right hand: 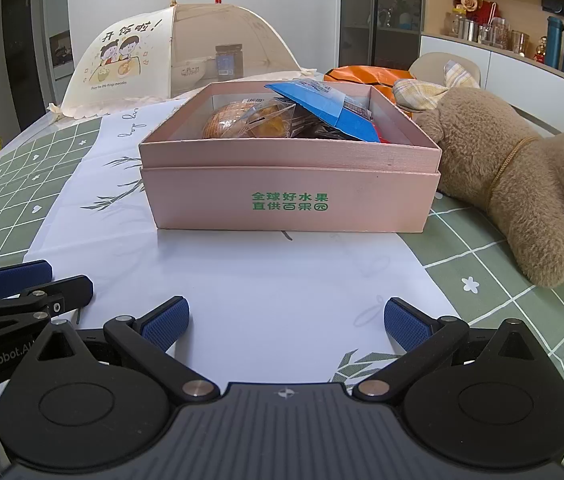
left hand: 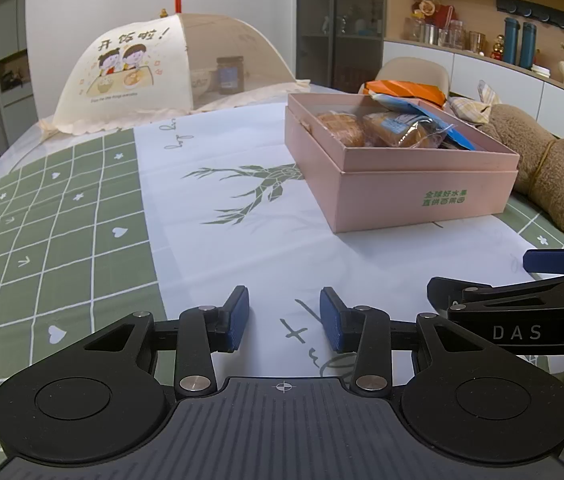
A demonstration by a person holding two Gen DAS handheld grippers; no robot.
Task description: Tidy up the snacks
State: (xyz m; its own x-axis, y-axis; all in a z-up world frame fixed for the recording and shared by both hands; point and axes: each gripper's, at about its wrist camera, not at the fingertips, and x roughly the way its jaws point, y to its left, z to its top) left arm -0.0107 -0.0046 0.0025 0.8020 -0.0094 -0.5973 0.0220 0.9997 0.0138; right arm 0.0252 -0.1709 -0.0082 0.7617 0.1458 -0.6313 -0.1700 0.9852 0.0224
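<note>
A pink box (right hand: 282,200) with green lettering stands on the tablecloth, straight ahead in the right wrist view and to the front right in the left wrist view (left hand: 422,196). It holds wrapped breads (right hand: 242,122), a blue packet (right hand: 334,110) and dark packets. An orange bag (right hand: 366,74) lies behind it. My right gripper (right hand: 286,320) is open and empty, low over the cloth before the box. My left gripper (left hand: 284,318) is open and empty, to the left of the right one.
A mesh food cover (left hand: 162,76) with a jar and bowl under it stands at the far left. A brown plush toy (right hand: 522,184) lies against the box's right side. A chair back (left hand: 410,74) shows beyond the table. Shelves with bottles line the right wall.
</note>
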